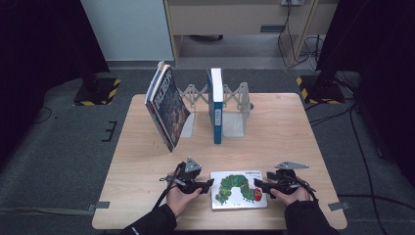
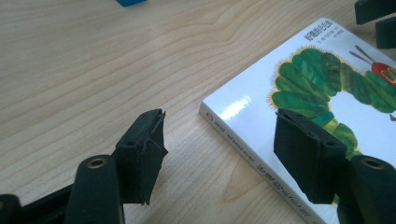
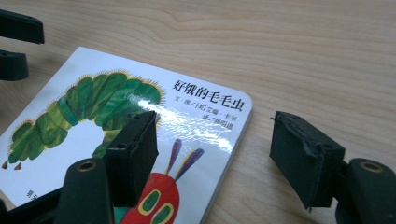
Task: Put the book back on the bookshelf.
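High view overhead; claw views close, sharing book.

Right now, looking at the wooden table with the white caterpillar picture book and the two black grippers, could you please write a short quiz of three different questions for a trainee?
1. True or false: the white caterpillar picture book lies flat on the light wooden table.
2. Which stands upright in the grey metal bookend rack? A) the blue book B) a red box C) a green cup
3. Fill in: the left gripper and the right gripper sit at opposite ____ of the picture book, jaws open.

Key: 1 true; 2 A; 3 sides.
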{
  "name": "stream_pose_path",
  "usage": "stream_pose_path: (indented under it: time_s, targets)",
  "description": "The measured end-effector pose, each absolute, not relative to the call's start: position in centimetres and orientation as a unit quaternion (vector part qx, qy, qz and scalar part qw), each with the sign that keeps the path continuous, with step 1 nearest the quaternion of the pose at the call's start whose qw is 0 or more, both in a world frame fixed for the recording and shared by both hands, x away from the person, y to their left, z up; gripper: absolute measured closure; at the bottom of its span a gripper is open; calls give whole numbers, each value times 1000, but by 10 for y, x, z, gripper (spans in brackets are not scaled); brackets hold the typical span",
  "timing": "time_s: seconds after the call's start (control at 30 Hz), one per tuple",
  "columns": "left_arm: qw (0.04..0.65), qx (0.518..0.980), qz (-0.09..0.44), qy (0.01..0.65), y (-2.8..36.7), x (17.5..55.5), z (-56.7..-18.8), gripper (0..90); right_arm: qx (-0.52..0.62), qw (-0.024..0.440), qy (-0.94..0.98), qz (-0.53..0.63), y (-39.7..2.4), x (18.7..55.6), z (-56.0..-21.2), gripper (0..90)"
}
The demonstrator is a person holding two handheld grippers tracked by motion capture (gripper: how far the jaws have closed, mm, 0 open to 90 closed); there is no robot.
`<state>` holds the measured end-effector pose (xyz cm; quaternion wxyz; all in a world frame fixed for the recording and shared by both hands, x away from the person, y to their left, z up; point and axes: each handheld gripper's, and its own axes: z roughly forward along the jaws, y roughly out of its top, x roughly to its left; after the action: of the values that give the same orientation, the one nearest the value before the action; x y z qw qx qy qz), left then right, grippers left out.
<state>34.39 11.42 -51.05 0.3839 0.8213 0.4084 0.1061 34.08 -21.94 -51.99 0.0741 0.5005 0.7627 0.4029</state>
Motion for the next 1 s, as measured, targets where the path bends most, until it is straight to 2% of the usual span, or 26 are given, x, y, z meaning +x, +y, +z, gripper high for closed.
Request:
stream_pose_path:
  time_s: [0.4,0.8,1.0]
  targets:
    - [382,824,99,407,111,344,-522,276,497,58,768,399,-214,341,-526,328]
    - [425,805,85,406,110,343,-535,193,498,53,767,402,-209,341,-527,322]
    - [425,808,82,400,109,344,-535,195,502,50,763,405,-210,341,-526,334]
